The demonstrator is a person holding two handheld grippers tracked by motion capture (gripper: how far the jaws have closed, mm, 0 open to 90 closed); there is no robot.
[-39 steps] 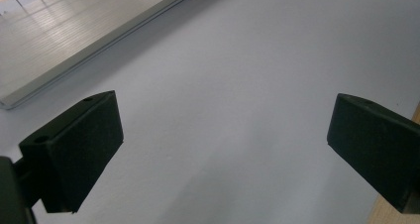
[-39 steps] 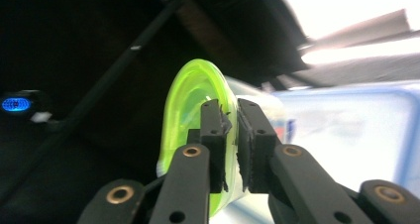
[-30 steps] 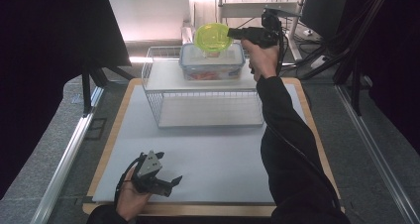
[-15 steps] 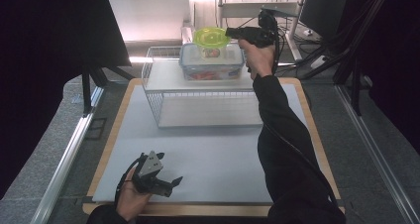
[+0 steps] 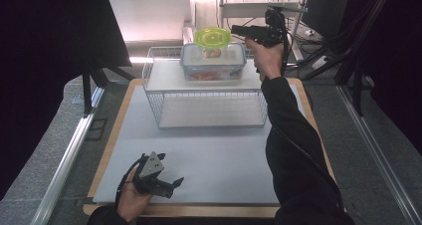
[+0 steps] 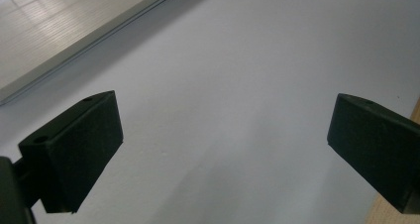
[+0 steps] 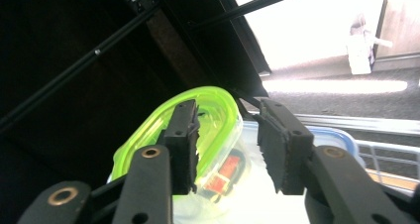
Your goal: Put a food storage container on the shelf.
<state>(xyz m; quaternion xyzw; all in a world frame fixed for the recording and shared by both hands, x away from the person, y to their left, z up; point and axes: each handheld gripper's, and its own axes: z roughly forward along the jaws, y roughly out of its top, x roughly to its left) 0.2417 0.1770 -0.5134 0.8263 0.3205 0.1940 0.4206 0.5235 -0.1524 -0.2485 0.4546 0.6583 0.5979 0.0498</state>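
My right gripper (image 5: 238, 31) has just been opening, nothing between its jaws — green-lidded tub (image 5: 212, 37) stacked; next, withdraw. Left gripper (image 5: 171, 185) wide, empty.

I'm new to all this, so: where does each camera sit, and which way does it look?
High view: above the table's near side, looking forward and down; both forearms show.
Left gripper view: on the left hand-held gripper, facing bare tabletop between open jaws.
Right gripper view: on the right hand-held gripper, facing the green-lidded container.
Shared: that container, also in high view.

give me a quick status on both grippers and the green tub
Right gripper jaws just opening, nothing between them. Green tub sits on the blue-lidded box. Left gripper open over the mat. Nothing in the way.
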